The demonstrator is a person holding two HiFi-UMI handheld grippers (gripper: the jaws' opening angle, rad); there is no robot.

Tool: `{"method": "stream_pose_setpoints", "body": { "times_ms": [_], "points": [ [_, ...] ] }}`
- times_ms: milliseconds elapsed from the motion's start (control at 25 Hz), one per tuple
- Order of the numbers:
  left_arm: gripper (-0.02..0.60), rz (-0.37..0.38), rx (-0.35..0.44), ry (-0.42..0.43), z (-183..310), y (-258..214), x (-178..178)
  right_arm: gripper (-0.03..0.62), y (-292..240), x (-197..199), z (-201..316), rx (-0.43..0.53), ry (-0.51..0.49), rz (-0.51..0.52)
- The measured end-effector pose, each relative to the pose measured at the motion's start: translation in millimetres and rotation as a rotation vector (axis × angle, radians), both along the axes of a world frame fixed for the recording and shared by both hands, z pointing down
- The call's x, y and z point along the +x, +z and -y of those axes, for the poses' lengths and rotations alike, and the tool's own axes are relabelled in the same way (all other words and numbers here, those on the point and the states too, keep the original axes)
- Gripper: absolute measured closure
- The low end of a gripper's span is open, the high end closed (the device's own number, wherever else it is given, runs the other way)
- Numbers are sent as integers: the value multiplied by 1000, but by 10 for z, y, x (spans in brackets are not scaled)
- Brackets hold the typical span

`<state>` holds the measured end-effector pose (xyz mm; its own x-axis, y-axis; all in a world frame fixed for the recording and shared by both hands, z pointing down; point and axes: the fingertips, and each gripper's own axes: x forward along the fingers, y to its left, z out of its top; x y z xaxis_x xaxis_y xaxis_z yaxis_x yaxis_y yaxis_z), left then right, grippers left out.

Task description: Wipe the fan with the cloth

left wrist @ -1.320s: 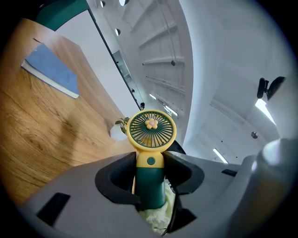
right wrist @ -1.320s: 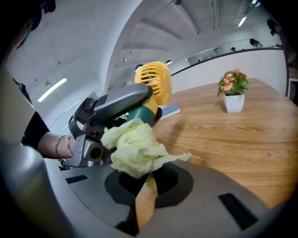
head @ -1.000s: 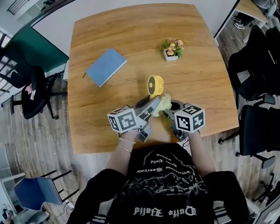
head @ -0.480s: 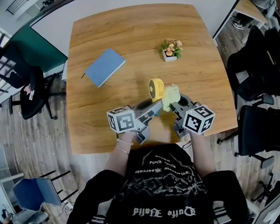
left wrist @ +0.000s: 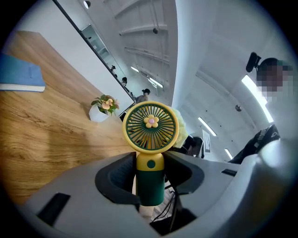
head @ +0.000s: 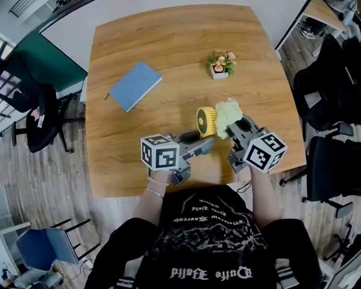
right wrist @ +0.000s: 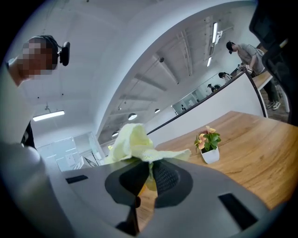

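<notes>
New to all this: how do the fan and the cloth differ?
The fan is rigid, yellow and dark green, clamped by its handle in the left hand-held gripper; the cloth is soft, pale yellow, bunched in the right hand-held gripper. Both are gripped above the table.

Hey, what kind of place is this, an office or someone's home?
Most likely an office or shared workspace: black office chairs stand around a large wooden table, and a second desk shows beyond it.

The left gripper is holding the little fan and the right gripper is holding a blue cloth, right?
Not quite. The cloth is pale yellow, not blue, as the right gripper view shows. The rest holds: the left gripper grips the fan by its handle, and the right gripper pinches the cloth.
</notes>
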<state>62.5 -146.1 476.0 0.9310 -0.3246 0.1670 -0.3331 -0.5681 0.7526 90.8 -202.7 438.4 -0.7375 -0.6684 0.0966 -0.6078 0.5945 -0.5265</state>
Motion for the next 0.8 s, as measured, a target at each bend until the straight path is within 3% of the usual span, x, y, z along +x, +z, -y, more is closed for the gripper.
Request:
{"method": "stream_pose_setpoints", "body": {
  "times_ms": [400, 600, 800],
  "points": [
    [383, 24, 97, 128, -167, -90, 49, 565, 155, -135, -91, 14, -154, -151],
    [383, 44, 142, 185, -210, -145, 5, 565, 296, -211, -198, 87, -309, -404],
    [383, 8, 155, 208, -232, -238, 17, 565, 490, -294, -408, 174, -489, -649]
  ]
}}
